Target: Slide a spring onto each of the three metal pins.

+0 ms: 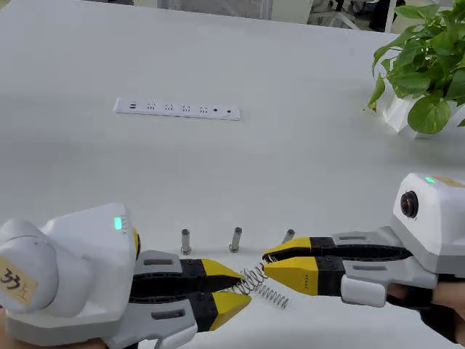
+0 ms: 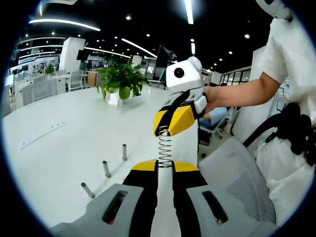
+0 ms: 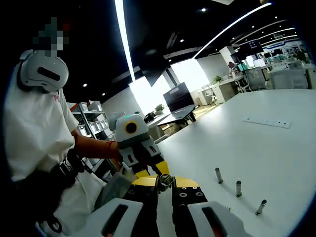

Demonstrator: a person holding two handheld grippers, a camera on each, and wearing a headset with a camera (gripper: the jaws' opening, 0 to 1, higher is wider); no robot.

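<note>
A yellow sticker (image 1: pixel 16 280) on the left gripper (image 1: pixel 243 289) carries handwriting too blurred to read. The left gripper and the right gripper (image 1: pixel 266 262) each pinch an end of one spring (image 1: pixel 254 278), near three upright metal pins (image 1: pixel 235 239). A second spring (image 1: pixel 275 295) lies on the table (image 1: pixel 290 167) beneath.

White left gripper (image 1: pixel 241 288) and white right gripper (image 1: pixel 267 262), both with black jaws tipped yellow. Silver spring (image 1: pixel 263 283), grey pins (image 1: pixel 235 239), white surface (image 1: pixel 290 160), green plant (image 1: pixel 425 73).

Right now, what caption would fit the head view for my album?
Left gripper and right gripper hold one spring between them, near three bare pins.
</note>
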